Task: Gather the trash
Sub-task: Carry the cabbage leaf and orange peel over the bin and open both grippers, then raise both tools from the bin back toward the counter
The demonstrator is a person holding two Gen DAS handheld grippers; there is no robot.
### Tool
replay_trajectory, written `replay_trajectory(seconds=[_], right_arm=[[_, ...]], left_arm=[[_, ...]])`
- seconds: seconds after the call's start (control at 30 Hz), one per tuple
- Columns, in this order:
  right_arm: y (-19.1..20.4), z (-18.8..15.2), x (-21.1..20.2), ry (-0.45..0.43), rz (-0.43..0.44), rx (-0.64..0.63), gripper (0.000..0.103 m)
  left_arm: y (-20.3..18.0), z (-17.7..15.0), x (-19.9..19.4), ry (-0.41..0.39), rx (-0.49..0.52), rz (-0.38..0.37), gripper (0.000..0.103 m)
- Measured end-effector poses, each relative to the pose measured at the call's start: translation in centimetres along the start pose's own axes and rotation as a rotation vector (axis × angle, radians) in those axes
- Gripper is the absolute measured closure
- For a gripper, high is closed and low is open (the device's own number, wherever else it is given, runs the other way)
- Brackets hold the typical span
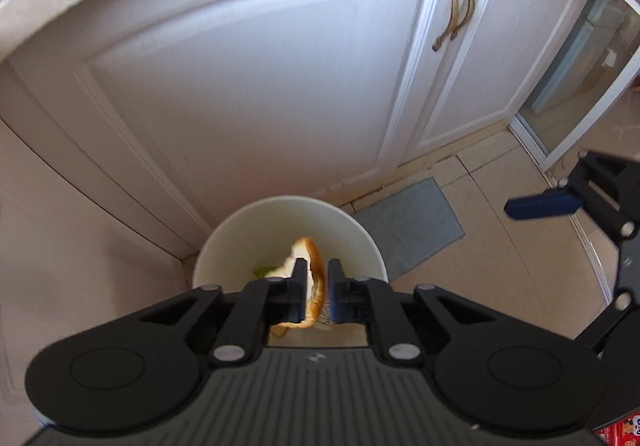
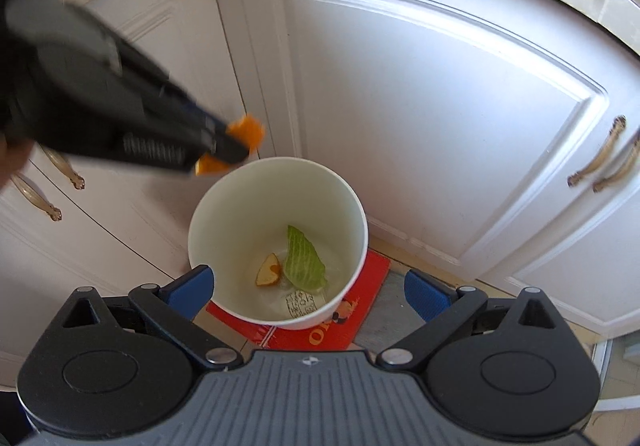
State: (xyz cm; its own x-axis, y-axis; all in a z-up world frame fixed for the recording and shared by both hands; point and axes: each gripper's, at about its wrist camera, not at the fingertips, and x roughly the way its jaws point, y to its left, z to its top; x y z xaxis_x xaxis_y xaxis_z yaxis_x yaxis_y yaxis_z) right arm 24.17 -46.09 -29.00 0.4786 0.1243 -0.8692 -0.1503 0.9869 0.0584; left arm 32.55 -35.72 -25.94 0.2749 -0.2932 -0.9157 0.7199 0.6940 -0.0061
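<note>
Left wrist view looks down on a piece of orange peel (image 1: 314,286) that sits between the two fingers of the left gripper (image 1: 317,296); its white pith presses against the left pad, while a narrow gap shows beside the right pad, so whether the peel is pinched or loose there I cannot tell. Directly below hangs the mouth of a white bin (image 1: 240,230), which stands on the floor (image 1: 500,266) in the corner where two runs of white cabinet doors (image 1: 260,86) meet. From the right wrist view the same peel (image 2: 248,130) shows as blurred orange bits on either side of the left gripper's tip (image 2: 224,146), above the far-left rim of the bin (image 2: 352,206). On the bin's bottom lie a green leaf scrap (image 2: 306,262), touching a smaller peel wedge (image 2: 269,271) on its left, and a printed paper label (image 2: 301,303) just nearer the camera. A red printed mat (image 2: 360,322) lies on the floor under the bin's near side. The right gripper (image 2: 309,290) has its blue pads spread wide, one on each side of the bin, with nothing between them. Bronze handles (image 2: 596,152) hang on the cabinet doors at the right.
</note>
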Motion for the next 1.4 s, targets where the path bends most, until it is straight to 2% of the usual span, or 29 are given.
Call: replay_trajectory(seconds=[0.03,0.13,0.23,0.43,0.6,0.97,1.1,1.17,1.4], right_arm=[[-0.2,-0.1,-0.1,0.000,-0.001,0.002,0.000],[-0.2,-0.4,-0.2,0.005,-0.008,-0.002,0.000],[-0.1,-0.5,-0.2,0.008,-0.006,-0.006,0.000],[0.2,-0.3,-0.4,0.005,-0.012,-0.023,0.000],[0.6,0.5,-1.4,-0.008,-0.020,-0.052,0.000],[1.9,4.1,-6.2,-0.057,-0.072,-0.138,0.000],[3.1,6.1,-8.6,-0.104,-0.057,-0.180,0.000],[4.0,7.1,-9.5,-0.126,-0.049,-0.209,0.000],[8.3,11.4,-12.1,-0.212,0.034,-0.332,0.000]], left_arm=[[-0.1,-0.3,0.5,0.013,-0.005,-0.004,0.068],[-0.3,-1.3,1.3,0.026,-0.018,0.033,0.040],[-0.4,-1.8,1.2,0.010,-0.022,0.037,0.028],[-0.3,-1.4,-0.2,-0.036,-0.038,0.060,0.021],[0.1,-0.8,-3.0,-0.090,-0.069,0.075,0.018],[0.9,-0.2,-13.2,-0.242,-0.122,0.136,0.015],[1.8,-1.0,-17.6,-0.306,-0.156,0.187,0.014],[2.8,-1.7,-19.9,-0.332,-0.186,0.190,0.014],[6.5,-5.8,-25.8,-0.340,-0.311,0.312,0.014]])
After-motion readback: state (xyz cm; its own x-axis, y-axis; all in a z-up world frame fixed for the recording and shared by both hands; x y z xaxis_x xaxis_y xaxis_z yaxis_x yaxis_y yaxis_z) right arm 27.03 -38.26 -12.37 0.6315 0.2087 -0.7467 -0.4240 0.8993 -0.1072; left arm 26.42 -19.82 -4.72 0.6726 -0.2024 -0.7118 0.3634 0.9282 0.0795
